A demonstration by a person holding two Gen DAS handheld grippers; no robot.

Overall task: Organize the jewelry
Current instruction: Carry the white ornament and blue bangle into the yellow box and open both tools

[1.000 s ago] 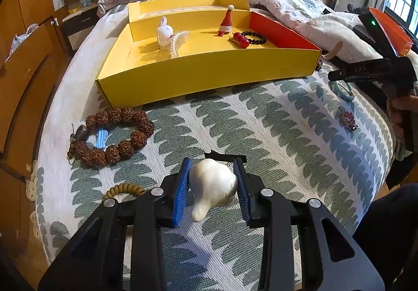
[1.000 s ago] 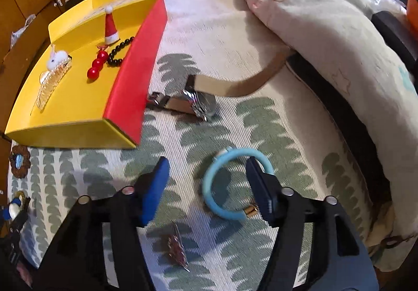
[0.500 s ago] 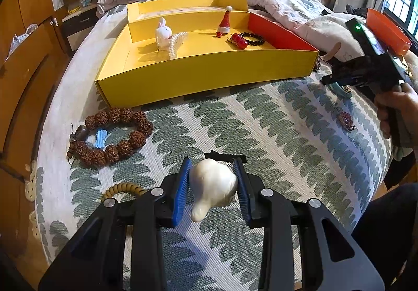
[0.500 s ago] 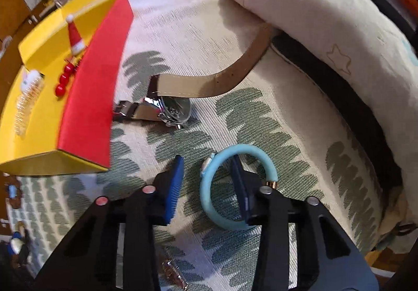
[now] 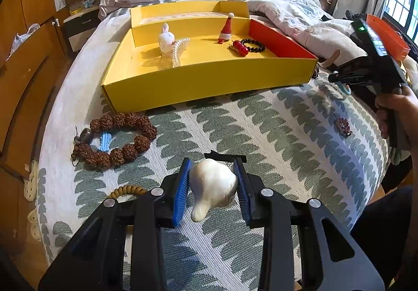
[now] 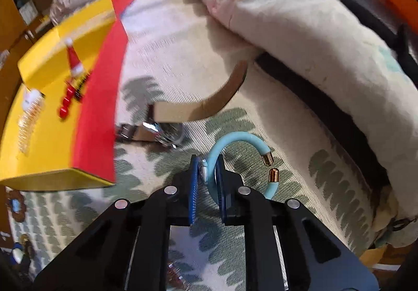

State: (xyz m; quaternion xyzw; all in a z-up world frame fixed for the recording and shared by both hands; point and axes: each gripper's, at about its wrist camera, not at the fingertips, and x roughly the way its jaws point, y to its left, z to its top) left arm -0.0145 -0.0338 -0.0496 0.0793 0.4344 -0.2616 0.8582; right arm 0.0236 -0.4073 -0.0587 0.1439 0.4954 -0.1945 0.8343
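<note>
My left gripper is shut on a white gourd-shaped pendant, held low over the leaf-patterned bedspread. My right gripper is shut on a light blue open bangle with gold end caps, just right of the box's red side. The yellow box holds a white rabbit charm, a pearl comb, a Santa-hat charm, red beads and a black bead bracelet. The right gripper also shows in the left wrist view.
A brown seed-bead bracelet with a blue clip lies left of my left gripper, a tan bead bracelet beside it. A watch with tan strap lies by the box. A small brooch lies right. Bedding is piled behind.
My right gripper has closed on the blue bangle's rim and lifted it a little. The left gripper has stayed still with the pendant.
</note>
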